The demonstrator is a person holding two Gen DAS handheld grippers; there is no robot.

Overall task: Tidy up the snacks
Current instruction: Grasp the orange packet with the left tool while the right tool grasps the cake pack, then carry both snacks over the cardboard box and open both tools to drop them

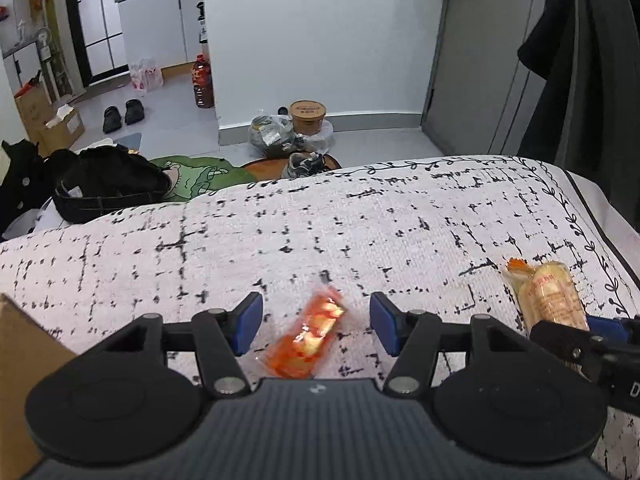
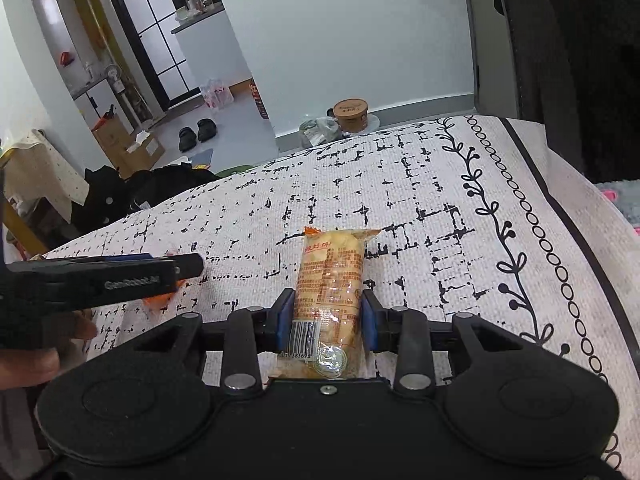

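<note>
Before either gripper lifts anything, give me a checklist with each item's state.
1. Right gripper pads against the pale bread packet: ok.
2. Packet centred between the pads: ok.
3. Left gripper closed on the orange snack packet: not ok, jaws open with gaps on both sides.
4. Orange packet lined up between the left pads: ok.
5. Cardboard box has room inside: cannot tell.
</note>
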